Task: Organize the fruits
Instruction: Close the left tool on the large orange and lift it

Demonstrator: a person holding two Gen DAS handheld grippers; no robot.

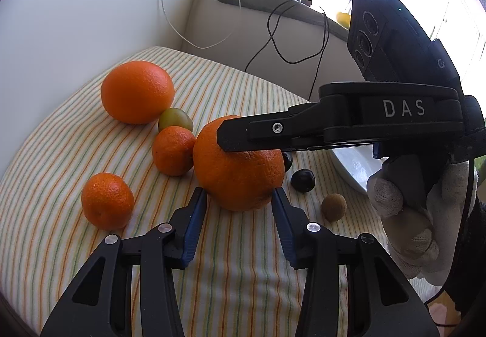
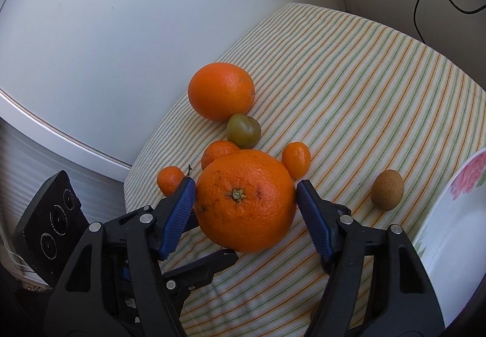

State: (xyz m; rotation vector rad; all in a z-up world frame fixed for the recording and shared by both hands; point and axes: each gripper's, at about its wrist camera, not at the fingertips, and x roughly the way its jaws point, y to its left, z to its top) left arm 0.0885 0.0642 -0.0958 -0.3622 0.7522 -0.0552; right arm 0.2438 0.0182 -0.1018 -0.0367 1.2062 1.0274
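While straddling the big orange (image 2: 244,200), right gripper (image 2: 246,200) jaws wide, left pad touching, right pad apart.

A large orange (image 2: 244,200) (stem up) sits on the striped cloth, smaller citrus (image 2: 220,152) just behind.

- The right gripper (image 2: 246,195) straddles a large orange (image 2: 244,200); its left pad touches, the right stands just apart.
- A brown fruit (image 2: 387,189) lies near a floral plate (image 2: 455,246).
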